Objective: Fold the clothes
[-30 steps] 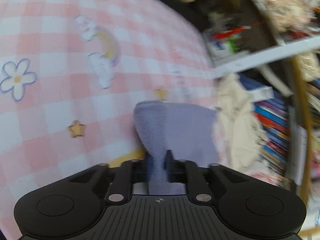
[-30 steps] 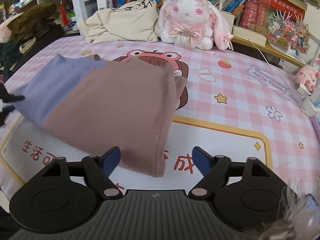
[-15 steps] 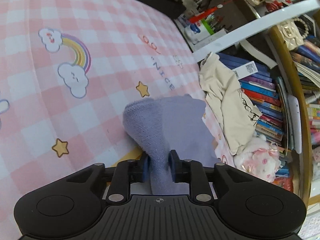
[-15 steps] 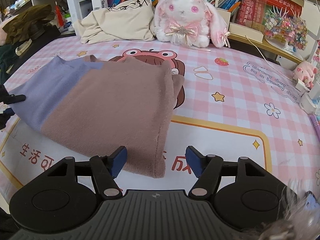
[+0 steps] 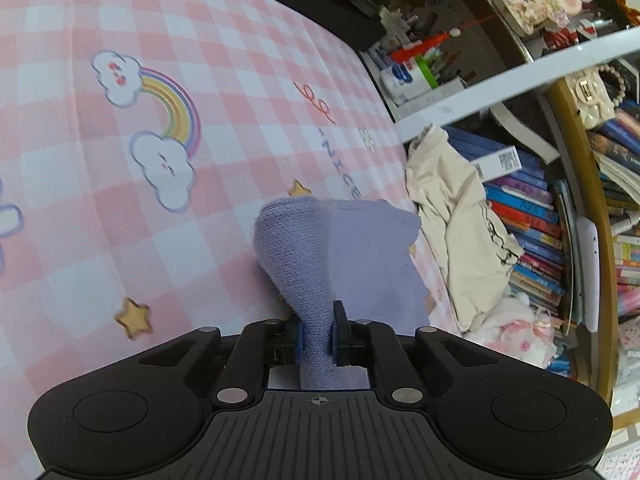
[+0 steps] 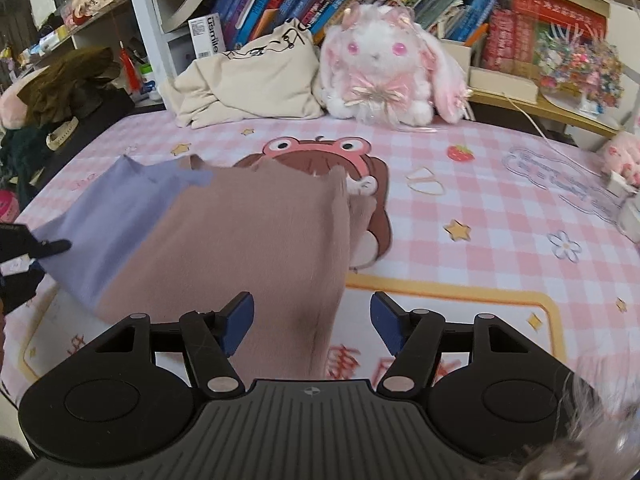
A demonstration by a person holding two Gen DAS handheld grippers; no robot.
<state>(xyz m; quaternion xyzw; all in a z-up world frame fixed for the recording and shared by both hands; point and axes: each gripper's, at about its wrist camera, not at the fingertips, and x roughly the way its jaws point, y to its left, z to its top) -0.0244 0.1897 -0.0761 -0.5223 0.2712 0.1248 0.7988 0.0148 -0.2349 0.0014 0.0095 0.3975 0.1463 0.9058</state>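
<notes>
left gripper [image 5: 318, 338] pinches ribbed lilac knit of soft two-tone sweater [image 6: 224, 248].

Upper centre of my right view, I see a white plush rabbit [image 6: 378, 68] with pink bows, touching a crumpled cream garment [image 6: 248, 84] on its left. Behind both, a shelf of books [image 6: 280, 8]. A pink checked cloth [image 5: 120, 160] shows a rainbow print [image 5: 168, 120].
</notes>
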